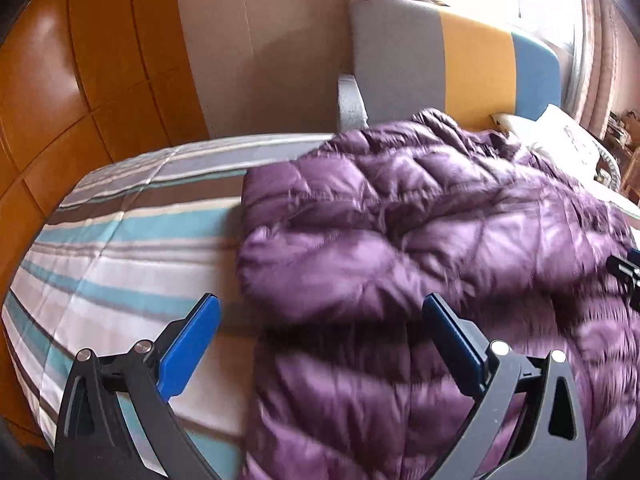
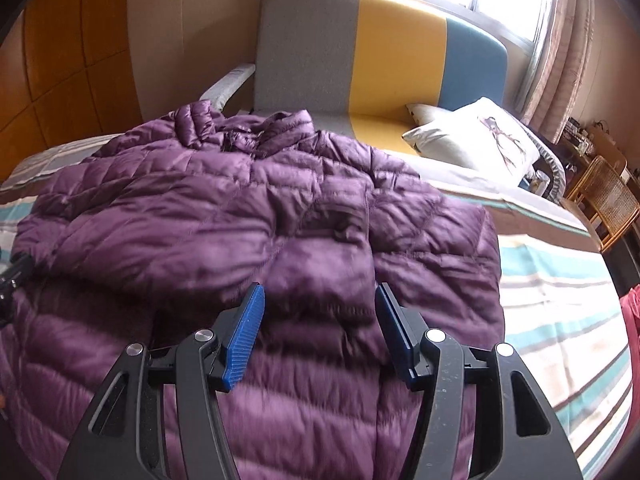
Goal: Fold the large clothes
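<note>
The purple down jacket (image 2: 256,208) lay spread across the striped bedspread (image 1: 120,248), its collar toward the grey, yellow and blue headboard (image 2: 360,52). The left gripper (image 1: 320,320) hung released over the jacket's left edge — one blue finger above the bedspread, the other above the quilting. The right gripper (image 2: 320,304) was also spread wide, grasping nothing, over the jacket's middle. A white pillow (image 2: 476,140) rested near the headboard.

Purple jacket (image 1: 420,240) hem cut by bottom edge, motion-blurred; right claw (image 1: 626,276) mostly cropped at frame edge.
</note>
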